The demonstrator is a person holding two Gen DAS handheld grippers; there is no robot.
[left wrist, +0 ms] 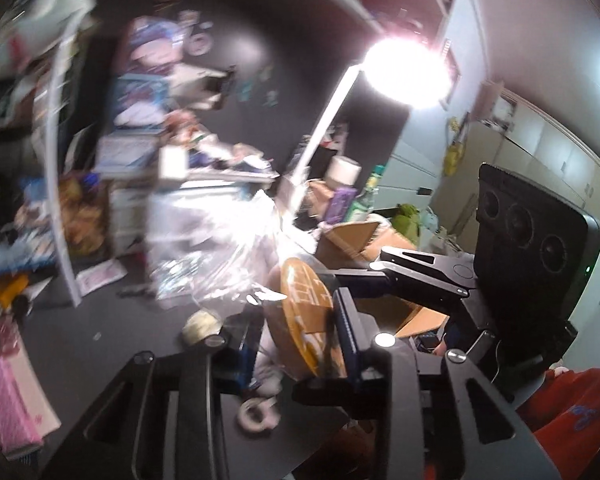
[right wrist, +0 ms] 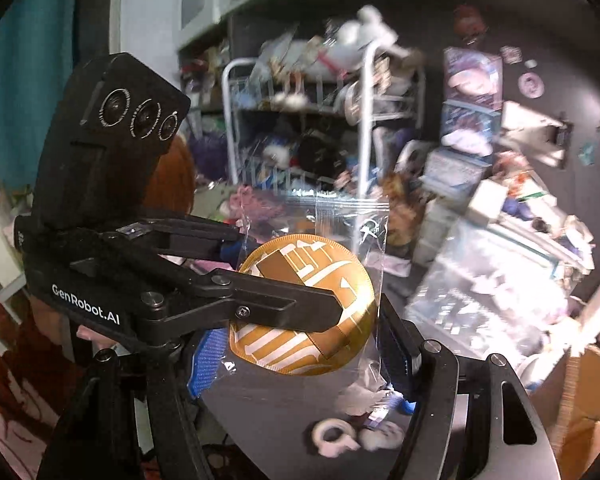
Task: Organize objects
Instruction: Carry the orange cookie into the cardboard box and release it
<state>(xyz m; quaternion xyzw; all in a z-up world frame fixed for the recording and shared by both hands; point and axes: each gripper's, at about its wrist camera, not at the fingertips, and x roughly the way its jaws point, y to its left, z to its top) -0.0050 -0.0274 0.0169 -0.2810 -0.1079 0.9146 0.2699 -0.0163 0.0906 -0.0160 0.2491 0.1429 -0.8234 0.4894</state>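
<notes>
A clear bag holds a gold disc, raised above the dark bench between my two grippers. My left fingers clamp the bag's left edge and disc. My right fingers stand apart around the bag. The bag hangs upright, mouth up. A cardboard box sits open beyond.

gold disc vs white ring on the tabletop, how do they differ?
The gold disc is gold with white markings; the white ring is plain white. The disc is solid; the ring has a hole. The disc sits in a clear zip bag, held up by the left gripper; the ring lies loose on the dark tabletop. Both are round.
</notes>
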